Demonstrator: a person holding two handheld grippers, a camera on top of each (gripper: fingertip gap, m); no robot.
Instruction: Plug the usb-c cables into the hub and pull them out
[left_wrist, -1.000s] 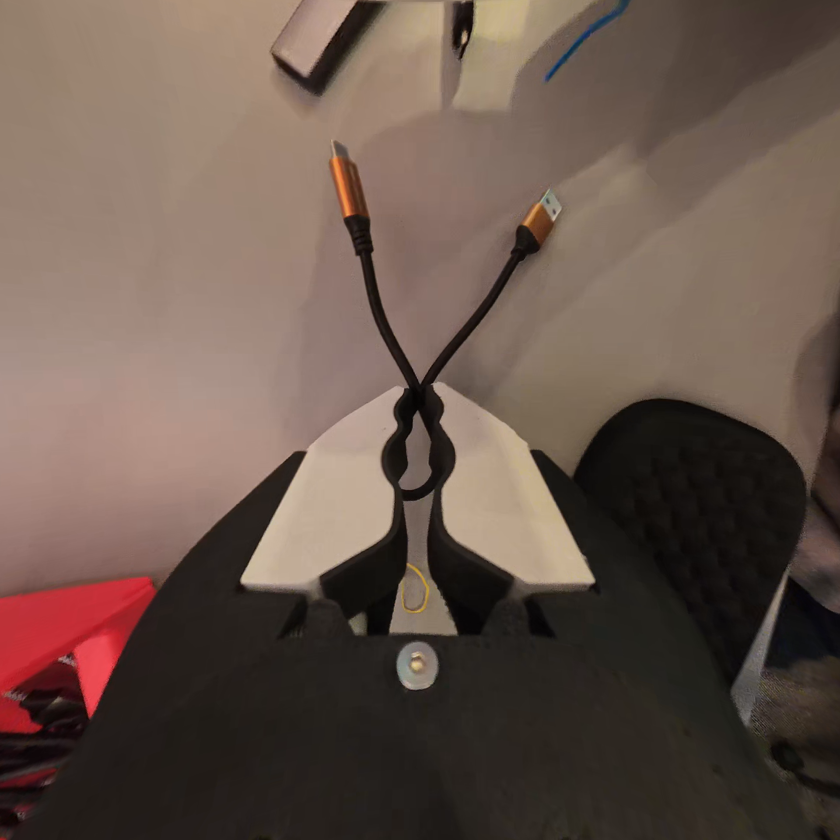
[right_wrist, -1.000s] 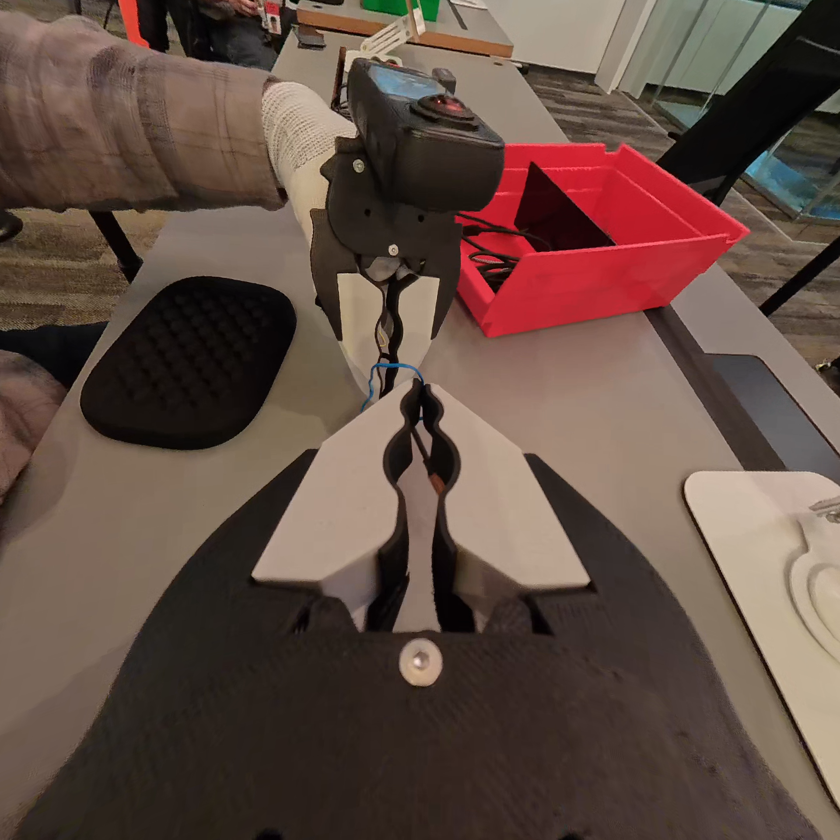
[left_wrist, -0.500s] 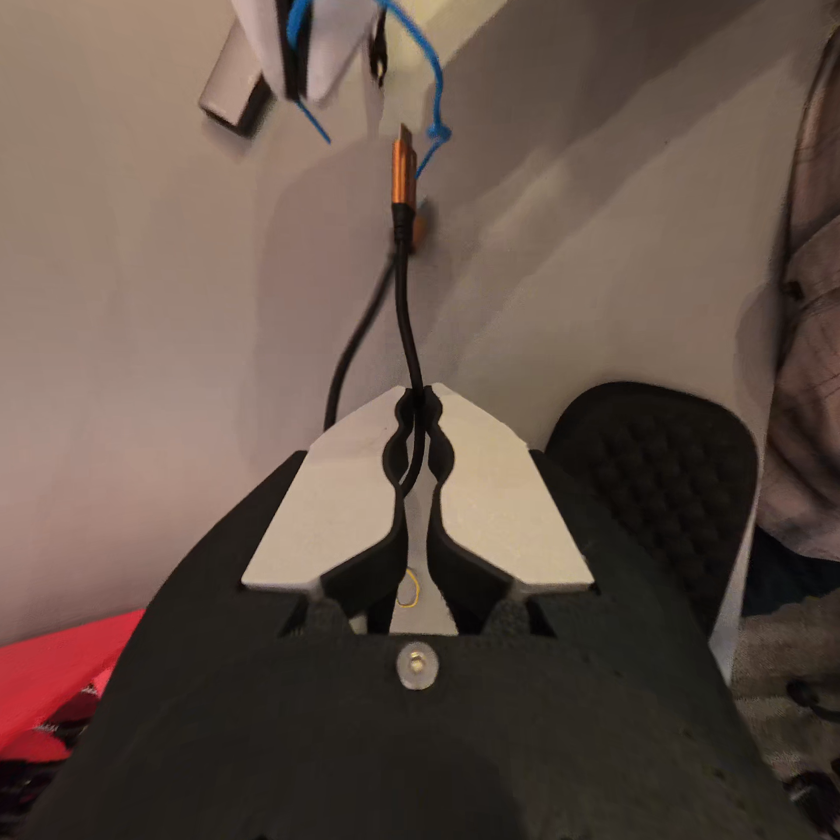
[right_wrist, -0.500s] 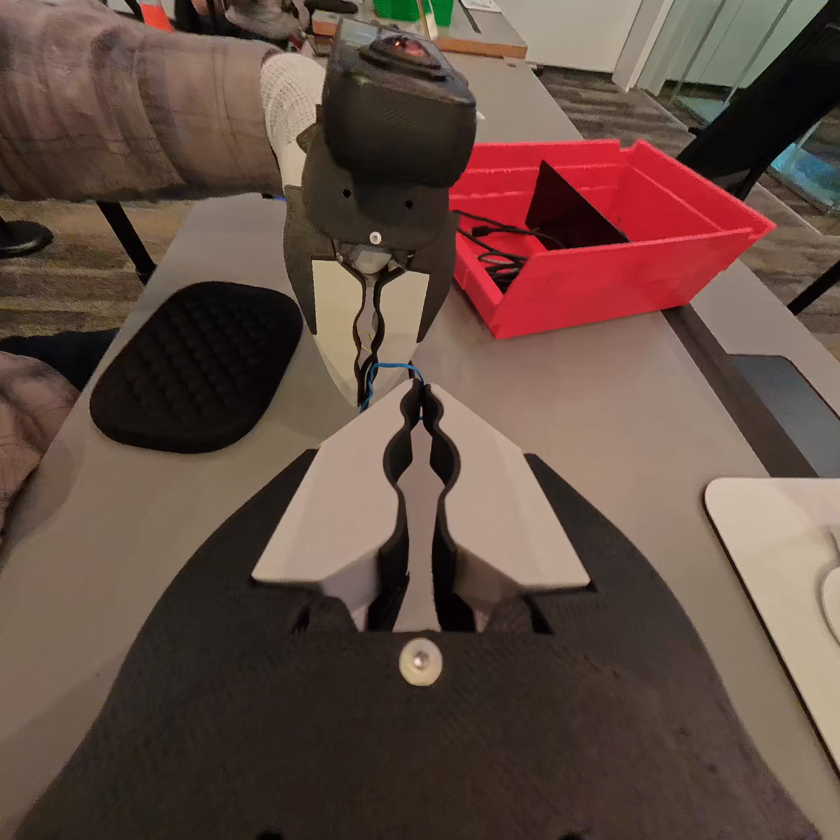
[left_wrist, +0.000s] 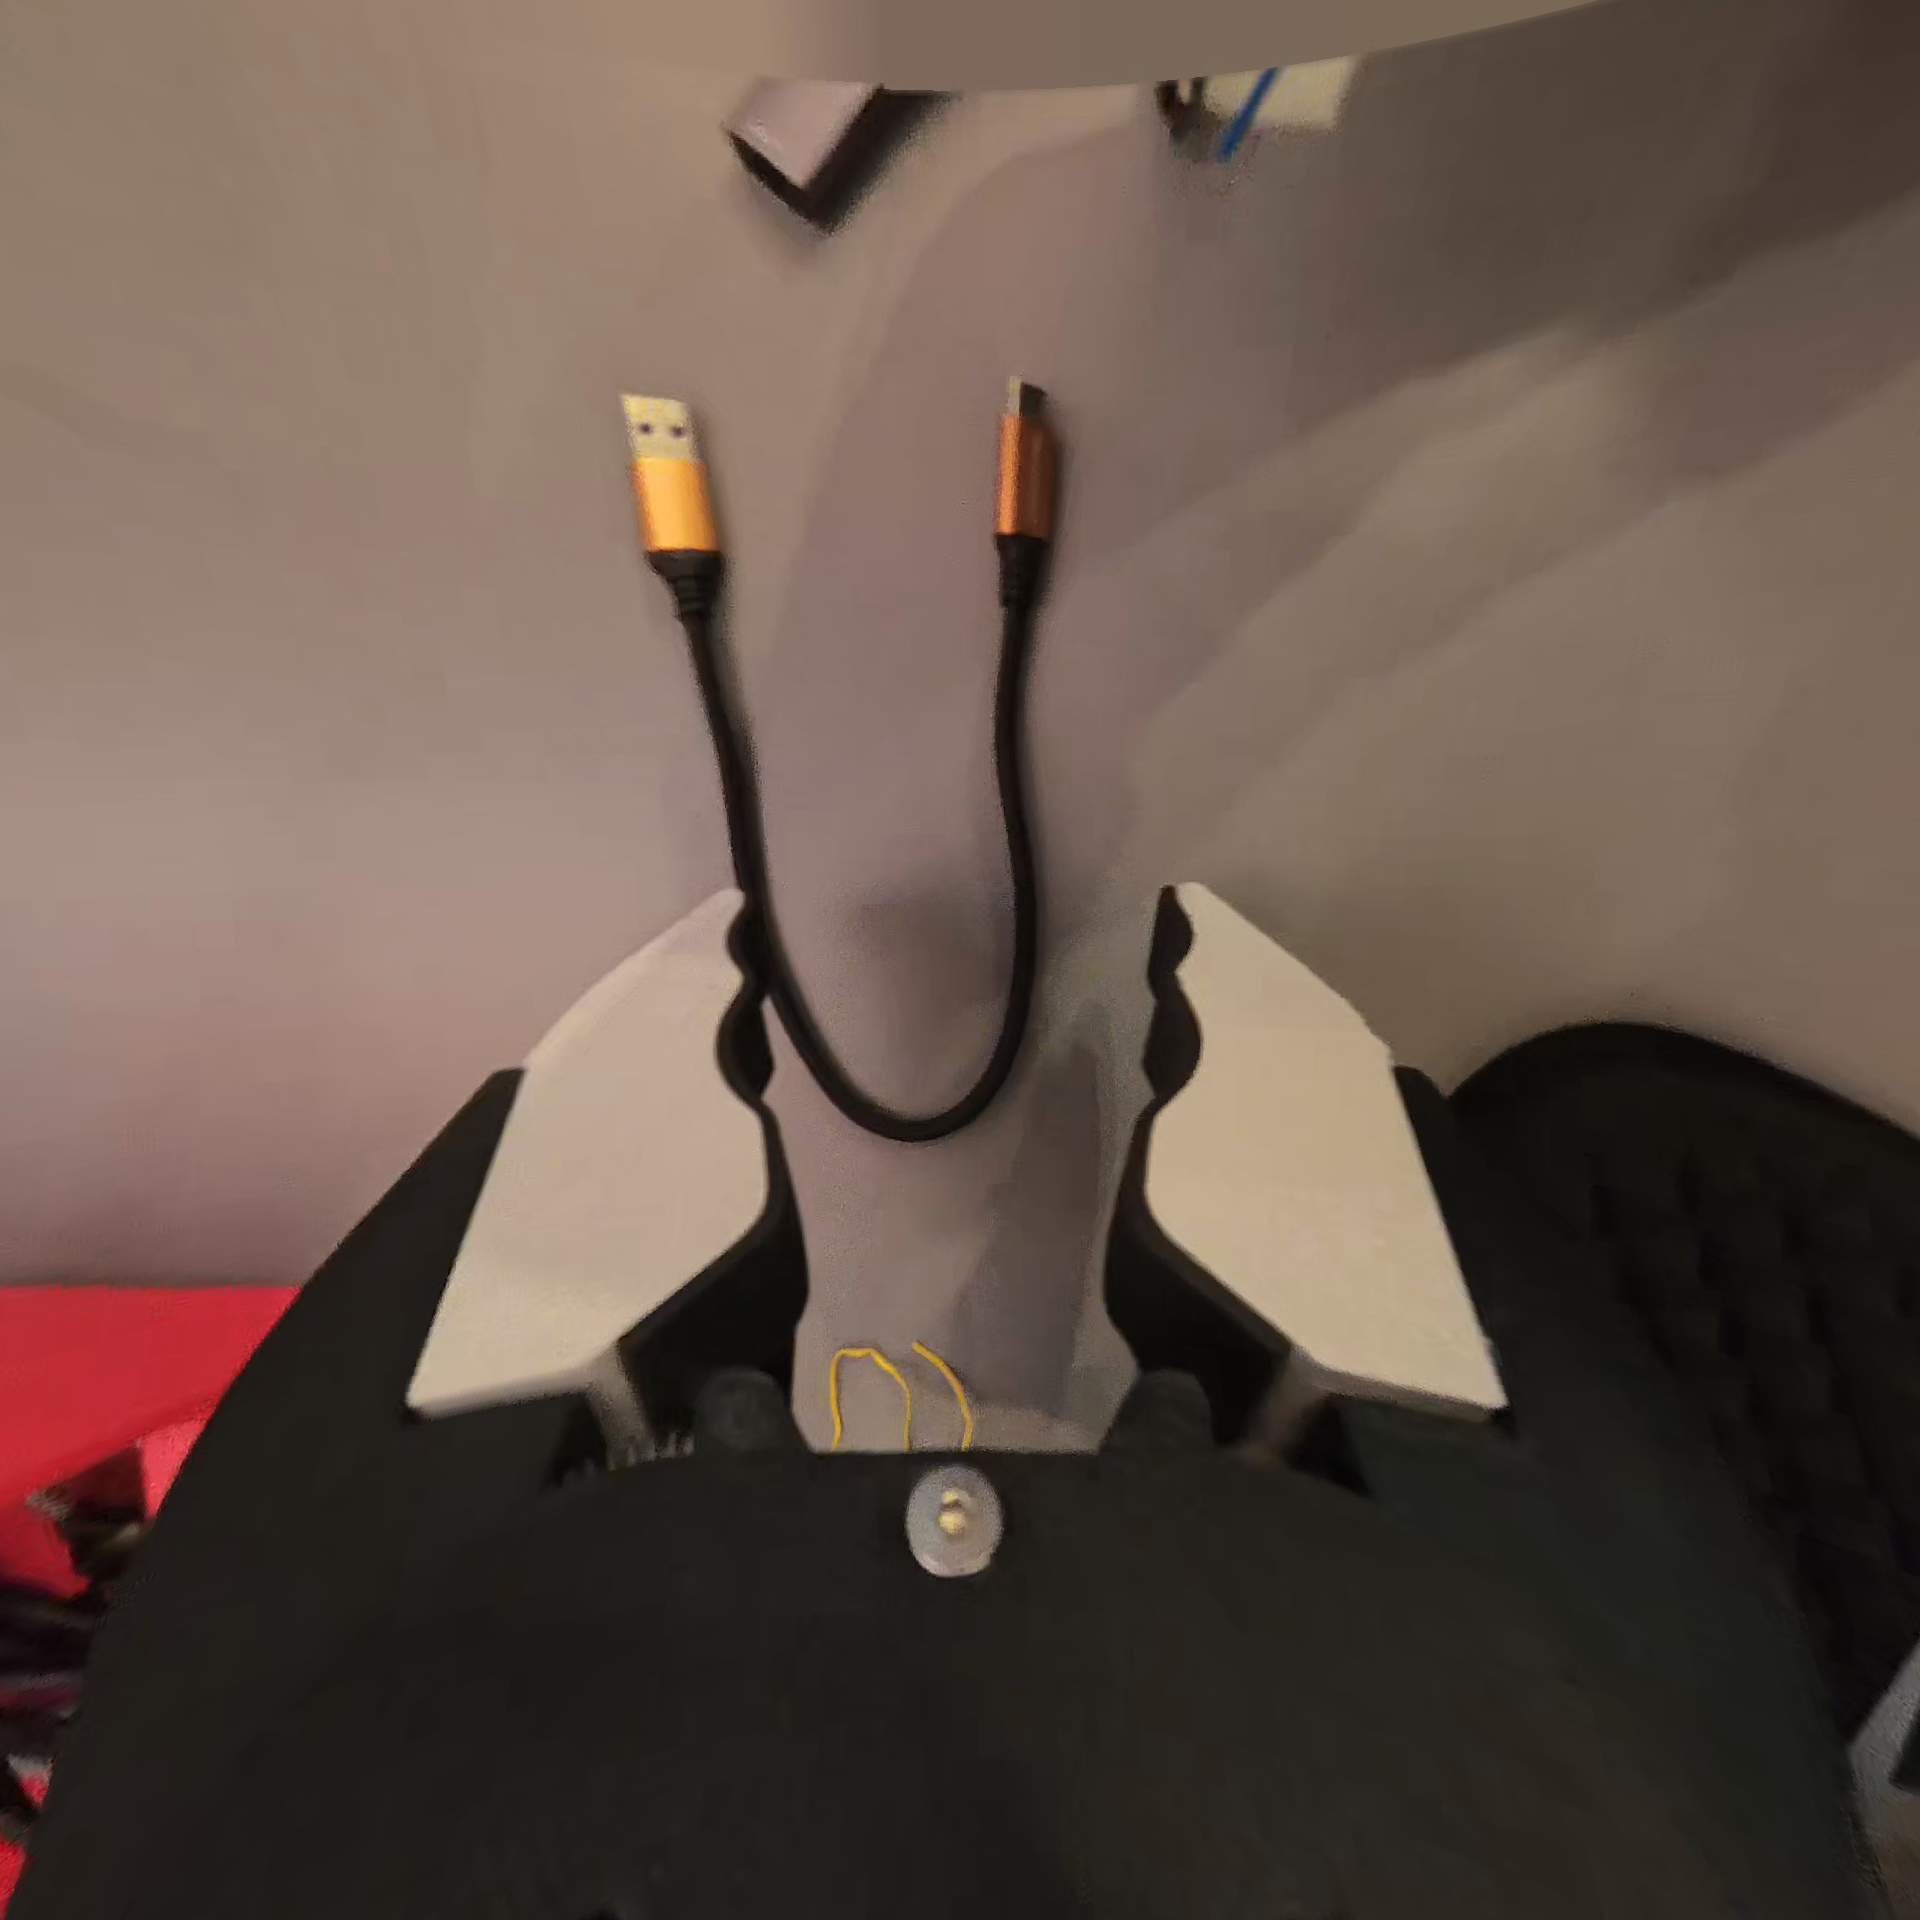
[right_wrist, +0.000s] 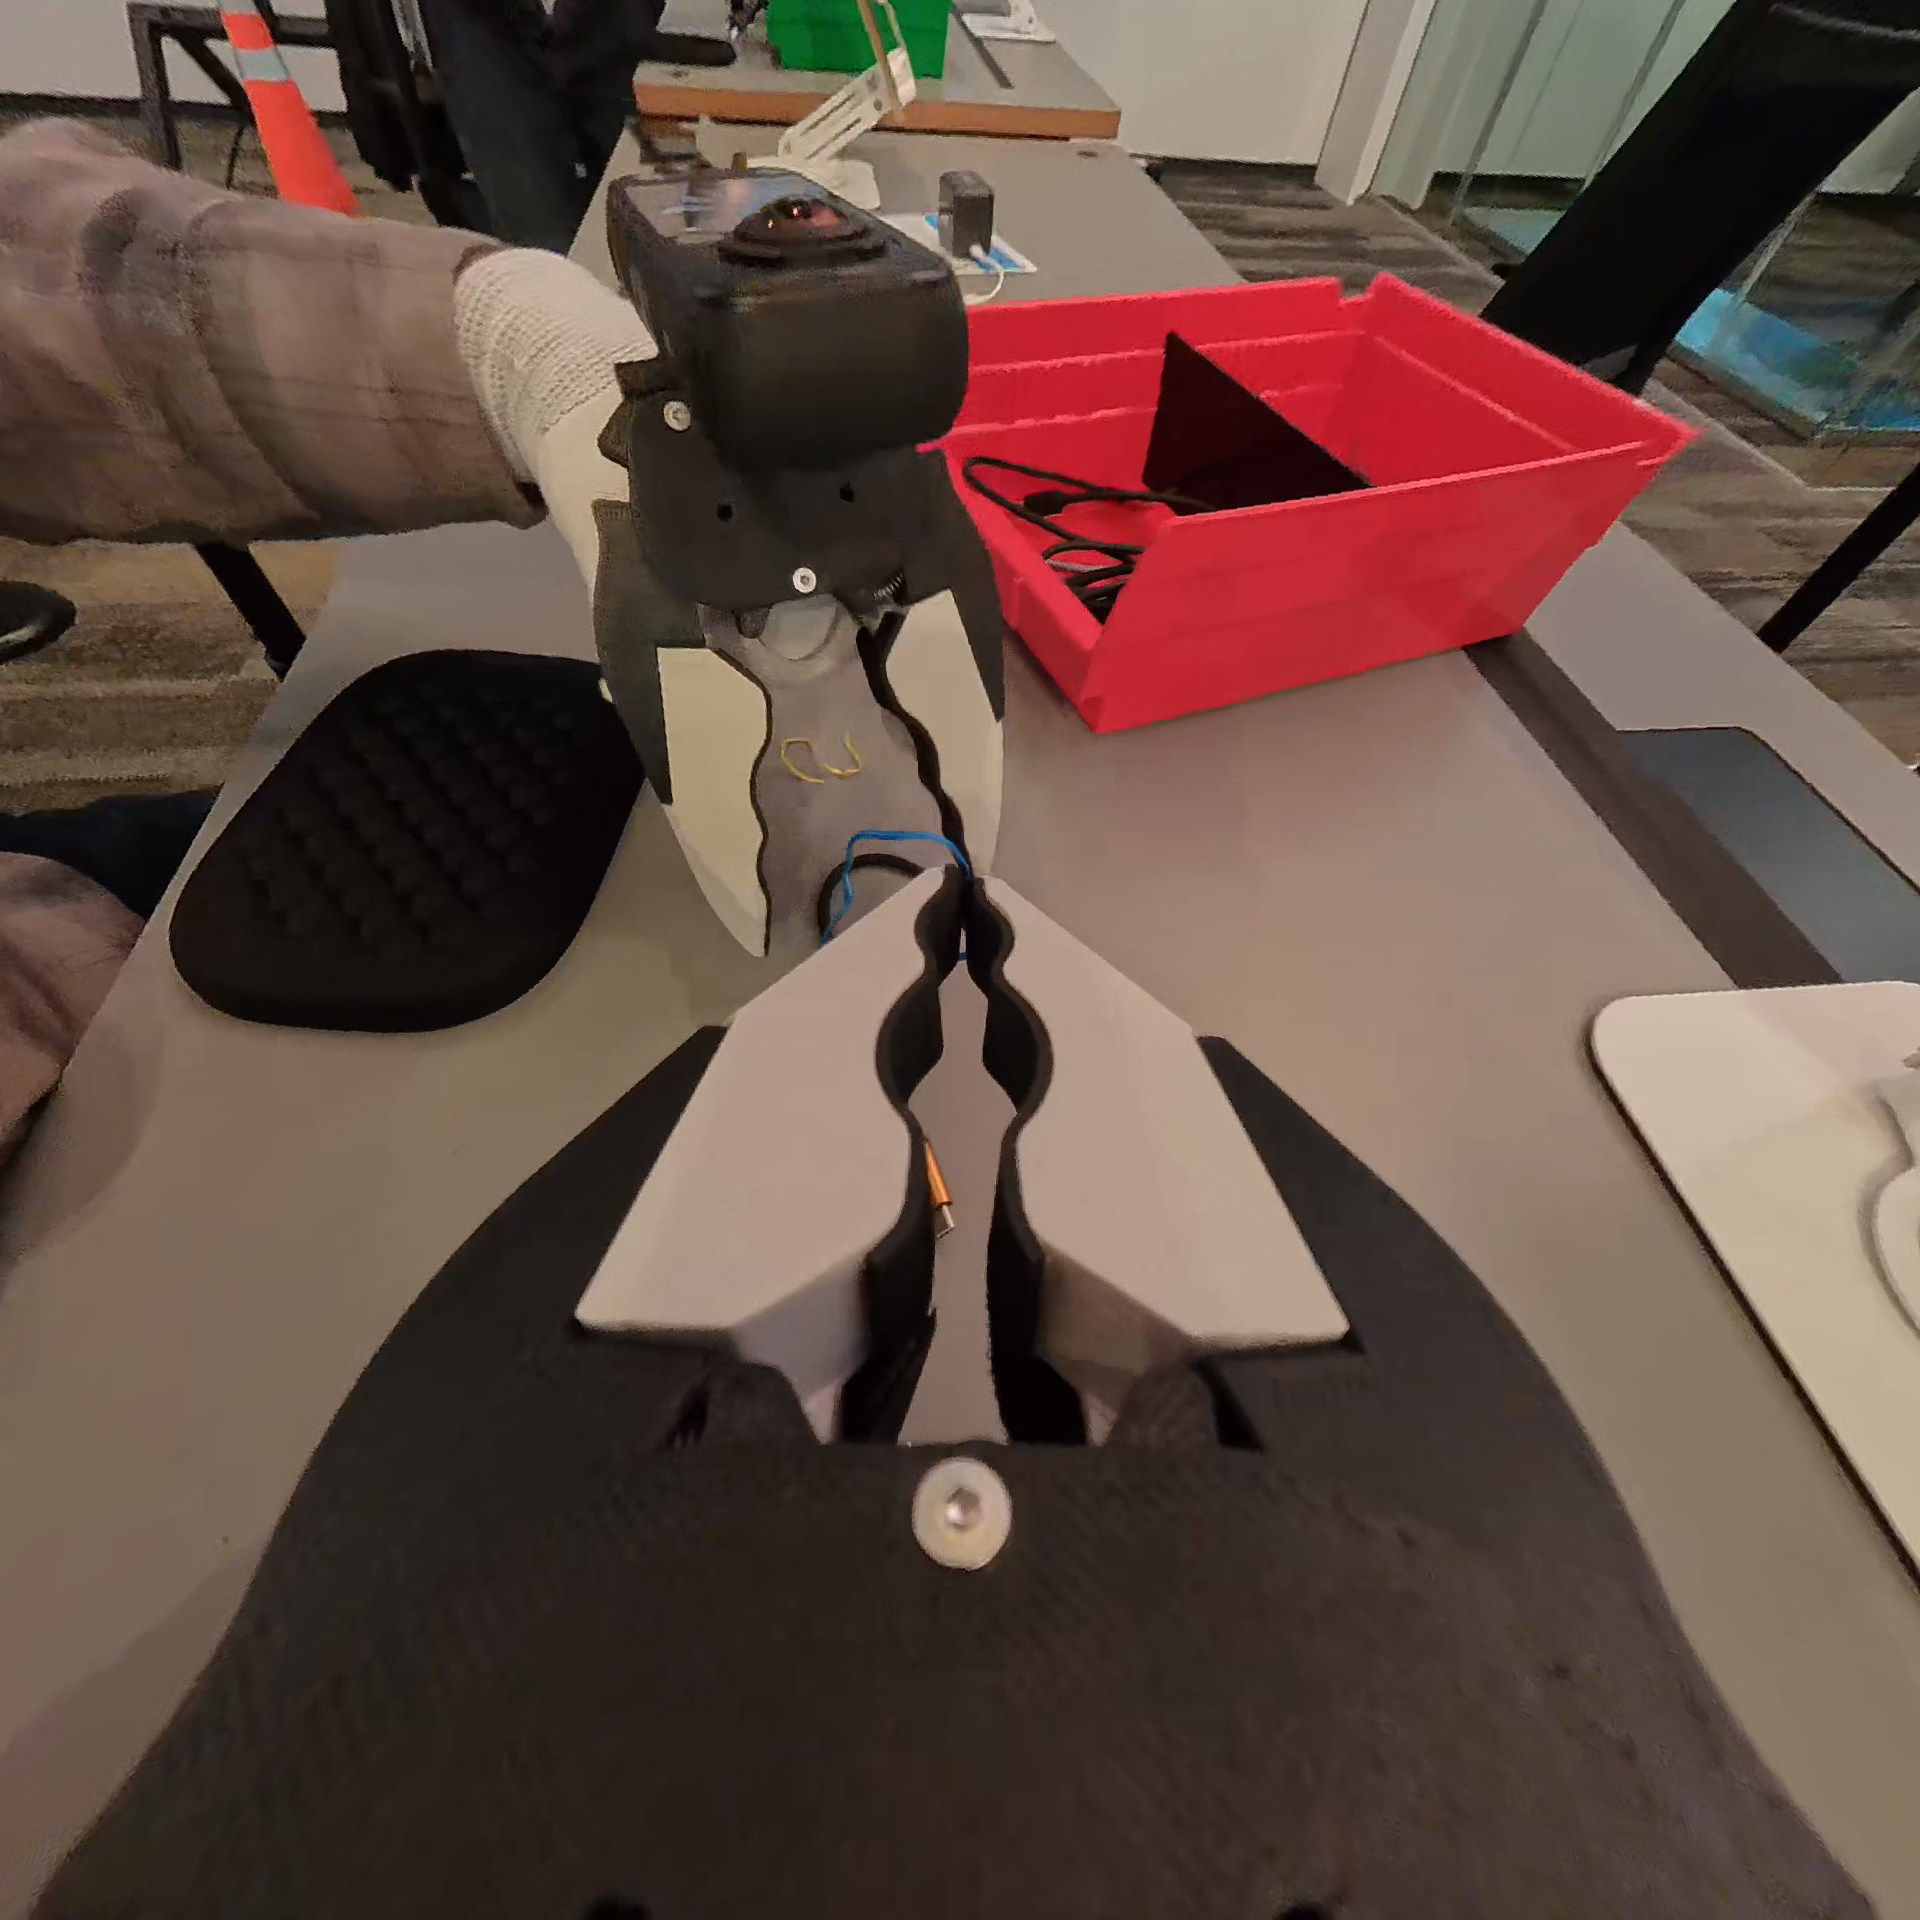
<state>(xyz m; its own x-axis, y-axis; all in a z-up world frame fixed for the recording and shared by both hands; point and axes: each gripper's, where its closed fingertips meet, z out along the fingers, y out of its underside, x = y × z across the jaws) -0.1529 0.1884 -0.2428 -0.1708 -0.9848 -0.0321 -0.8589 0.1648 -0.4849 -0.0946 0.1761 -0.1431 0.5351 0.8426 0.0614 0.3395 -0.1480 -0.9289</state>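
Note:
A short black cable lies in a U on the grey table, free of both grippers. Its orange USB-C plug points away at the right and its orange USB-A plug at the left. My left gripper is open and empty, its jaws spread around the cable's bend. The grey hub lies beyond the plugs, apart from them. In the right wrist view my right gripper is shut, with a blue thread at its tips. The USB-C plug shows through its gap. The left gripper faces it.
A black dimpled pad lies left of the grippers; it also shows in the left wrist view. A red bin with cables stands behind at the right. A white pad lies at the right edge. A person's sleeve reaches in. The gap from one gripper's tips to the other's is roughly 11 cm. The grey hub is about 15 cm from both grippers' fingertips.
My left gripper has opened and let go of the black cable. The cable has dropped onto the table and spread into a U. The right gripper stays shut.

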